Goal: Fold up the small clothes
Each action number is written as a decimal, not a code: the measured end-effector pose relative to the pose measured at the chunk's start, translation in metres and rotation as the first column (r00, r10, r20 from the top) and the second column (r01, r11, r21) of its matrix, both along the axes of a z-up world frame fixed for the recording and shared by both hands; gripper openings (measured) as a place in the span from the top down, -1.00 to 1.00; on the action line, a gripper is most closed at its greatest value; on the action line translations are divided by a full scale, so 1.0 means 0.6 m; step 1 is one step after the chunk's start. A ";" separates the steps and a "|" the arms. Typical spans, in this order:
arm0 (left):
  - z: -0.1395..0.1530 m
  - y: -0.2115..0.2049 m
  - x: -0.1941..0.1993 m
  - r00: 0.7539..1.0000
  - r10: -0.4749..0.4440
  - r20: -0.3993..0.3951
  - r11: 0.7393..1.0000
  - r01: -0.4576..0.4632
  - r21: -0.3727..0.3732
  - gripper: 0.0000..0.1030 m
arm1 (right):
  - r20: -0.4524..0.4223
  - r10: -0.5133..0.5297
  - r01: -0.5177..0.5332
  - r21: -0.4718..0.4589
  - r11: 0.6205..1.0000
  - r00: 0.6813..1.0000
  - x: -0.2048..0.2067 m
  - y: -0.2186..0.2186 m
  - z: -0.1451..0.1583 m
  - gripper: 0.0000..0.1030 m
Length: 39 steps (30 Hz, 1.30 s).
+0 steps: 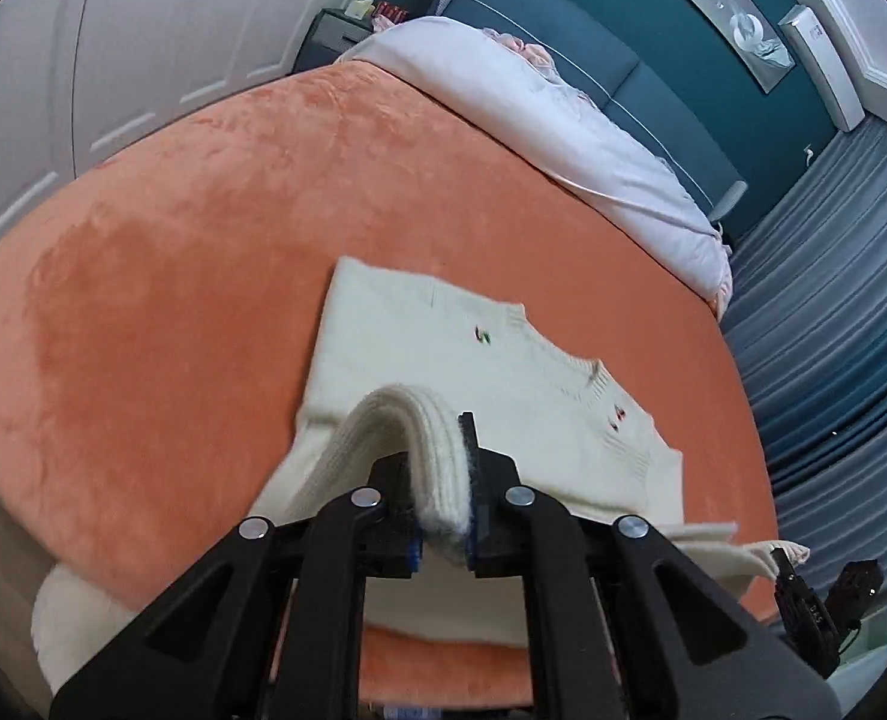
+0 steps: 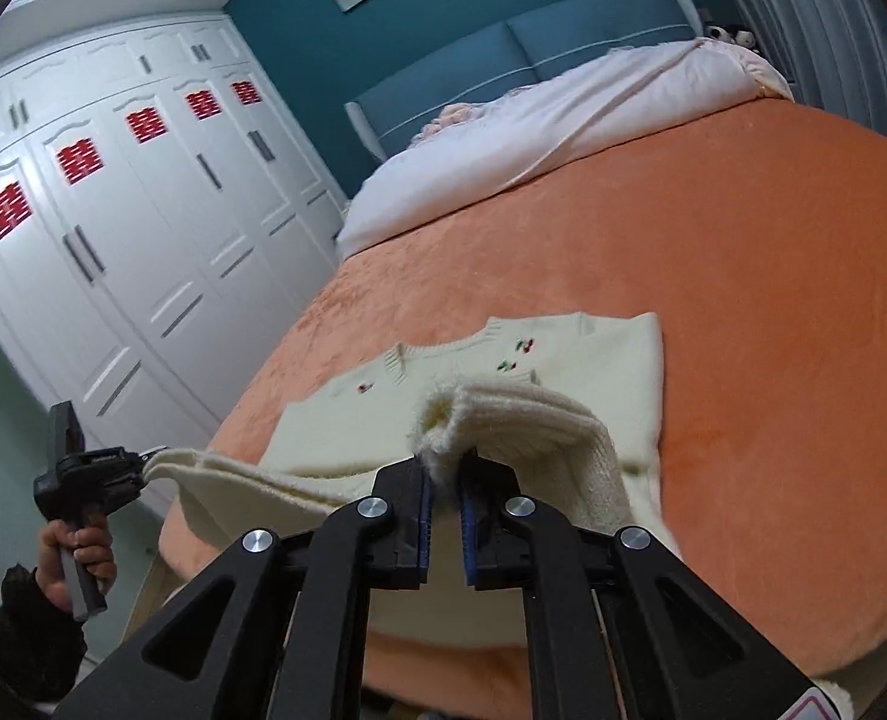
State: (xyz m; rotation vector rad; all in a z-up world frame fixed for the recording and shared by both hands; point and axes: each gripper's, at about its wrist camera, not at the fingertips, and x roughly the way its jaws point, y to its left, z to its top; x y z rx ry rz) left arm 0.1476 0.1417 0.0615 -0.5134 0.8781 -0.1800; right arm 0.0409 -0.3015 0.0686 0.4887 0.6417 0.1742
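Observation:
A cream knit sweater [image 1: 419,336] with small embroidered cherries lies on the orange blanket [image 1: 203,270], neck toward the pillows. My left gripper [image 1: 437,468] is shut on its ribbed hem [image 1: 407,420], lifted off the bed and curled over the left finger. In the right wrist view the right gripper [image 2: 446,468] pinches the other end of the hem [image 2: 533,414], raised above the sweater's body [image 2: 593,360]. The hem edge stretches between both grippers. A hand [image 2: 77,558] holds the left gripper [image 2: 143,456] at the far left. The right gripper [image 1: 782,558] shows at the left wrist view's lower right.
A white duvet [image 1: 563,120] is bunched at the head of the bed before a blue headboard [image 2: 563,54]. White wardrobe doors [image 2: 113,210] stand on one side of the bed, grey-blue curtains [image 1: 833,300] on the other. A dark nightstand [image 1: 329,36] is in the corner.

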 end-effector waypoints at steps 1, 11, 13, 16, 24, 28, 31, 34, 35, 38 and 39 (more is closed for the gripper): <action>-0.025 -0.009 0.034 1.000 0.000 -0.026 1.000 -0.001 -0.014 0.68 | -0.024 -0.030 0.031 0.028 0.999 0.999 0.031 -0.007 -0.017 0.77; -0.059 -0.003 0.020 0.999 0.034 0.036 0.992 -0.038 0.120 -0.70 | -0.092 -0.218 0.210 -0.091 0.974 0.972 0.019 -0.033 -0.062 -0.18; -0.076 -0.011 0.036 1.000 -0.013 -0.002 0.991 0.013 0.133 -0.71 | -0.134 -0.196 0.175 -0.152 0.973 0.971 0.039 -0.027 -0.078 -0.19; -0.105 -0.026 0.062 0.997 -0.040 -0.073 0.988 0.051 0.143 -0.70 | -0.175 -0.175 0.143 -0.181 0.973 0.969 0.077 -0.020 -0.107 -0.19; -0.148 -0.037 0.100 0.985 -0.066 -0.157 0.990 0.085 0.115 0.82 | -0.276 -0.146 0.069 -0.269 0.961 0.950 0.148 0.008 -0.170 0.69; -0.090 -0.023 0.071 0.996 -0.064 -0.056 0.996 0.067 0.053 0.85 | -0.160 -0.088 0.056 -0.198 0.979 0.983 0.107 0.018 -0.117 0.85; -0.028 -0.022 0.069 0.997 -0.077 0.024 0.997 0.076 0.034 0.85 | -0.022 -0.091 0.087 -0.142 0.986 0.996 0.077 0.007 -0.031 0.86; 0.024 -0.025 0.104 0.993 -0.067 0.094 0.997 0.063 0.041 0.85 | 0.091 -0.119 0.129 -0.118 0.985 0.989 0.085 -0.020 0.036 0.87; 0.032 -0.024 0.124 0.993 -0.051 0.104 0.998 0.047 0.047 0.85 | 0.108 -0.131 0.143 -0.107 0.984 0.985 0.099 -0.032 0.048 0.87; 0.014 -0.034 0.194 0.997 -0.030 0.073 0.996 0.024 0.089 0.84 | 0.073 -0.185 0.193 -0.125 0.973 0.980 0.160 -0.065 0.028 0.87; -0.009 -0.042 0.222 0.999 -0.032 0.039 0.993 0.027 0.112 0.84 | 0.027 -0.206 0.207 -0.126 0.970 0.978 0.186 -0.077 0.001 0.87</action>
